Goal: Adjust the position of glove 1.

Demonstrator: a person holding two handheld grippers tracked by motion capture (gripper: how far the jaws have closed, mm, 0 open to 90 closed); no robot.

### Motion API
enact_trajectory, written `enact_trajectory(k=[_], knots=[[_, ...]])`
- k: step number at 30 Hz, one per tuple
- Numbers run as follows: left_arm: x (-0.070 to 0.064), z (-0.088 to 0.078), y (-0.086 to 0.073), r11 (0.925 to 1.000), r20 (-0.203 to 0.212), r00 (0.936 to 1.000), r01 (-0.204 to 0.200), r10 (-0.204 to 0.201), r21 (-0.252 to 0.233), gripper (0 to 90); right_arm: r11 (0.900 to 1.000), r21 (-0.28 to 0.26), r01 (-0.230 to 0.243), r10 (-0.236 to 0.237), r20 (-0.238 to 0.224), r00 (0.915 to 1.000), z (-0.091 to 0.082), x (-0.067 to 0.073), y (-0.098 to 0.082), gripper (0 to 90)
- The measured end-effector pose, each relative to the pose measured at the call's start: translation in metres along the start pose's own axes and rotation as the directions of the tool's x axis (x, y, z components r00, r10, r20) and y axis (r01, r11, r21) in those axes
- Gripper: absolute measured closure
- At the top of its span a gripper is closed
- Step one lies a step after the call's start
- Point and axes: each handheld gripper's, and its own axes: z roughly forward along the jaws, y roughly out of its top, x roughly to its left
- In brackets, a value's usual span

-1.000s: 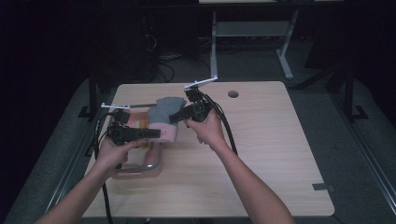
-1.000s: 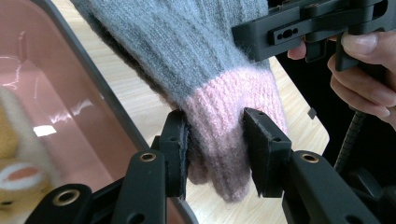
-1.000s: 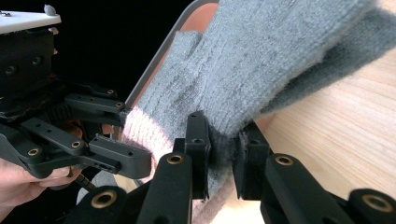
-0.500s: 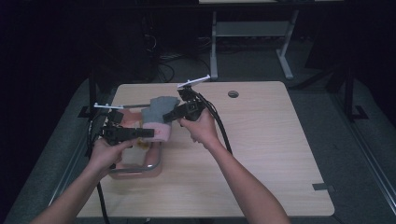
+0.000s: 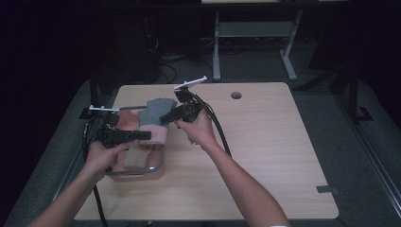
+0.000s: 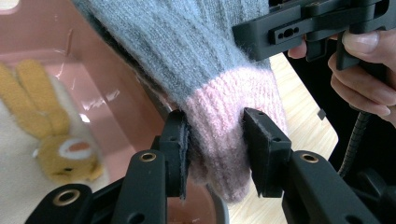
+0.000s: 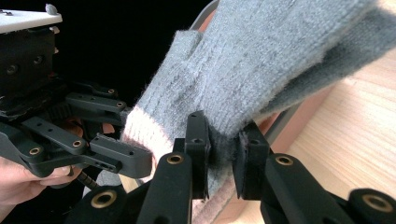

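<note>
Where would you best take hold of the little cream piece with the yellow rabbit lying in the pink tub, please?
Probably at an edge of the cream cloth, coming straight down from above. It lies flat and limp on the floor of the pink tub, whose walls block a sideways approach. Both claws are busy: the left claw is shut on the pink cuff of the knitted glove, the right claw on its grey part.

We see open tabletop (image 5: 265, 156) across the right and lower part of the high view, free for a hand to pass. At left, the pink basin (image 5: 142, 172) and the knitted glove (image 5: 153, 118) stretched above it between both grippers block the way.
</note>
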Motion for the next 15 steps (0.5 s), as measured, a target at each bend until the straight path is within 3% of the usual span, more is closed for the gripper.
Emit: enact_trajectory(k=[15], knots=[[0.010, -0.011, -0.003, 0.9998, -0.011, 0.9997, 0.020, -0.020, -0.006, 62.1, 1.000, 0.014, 0.018, -0.017, -0.010, 0.9998, 0.014, 0.007, 0.007, 77.7]])
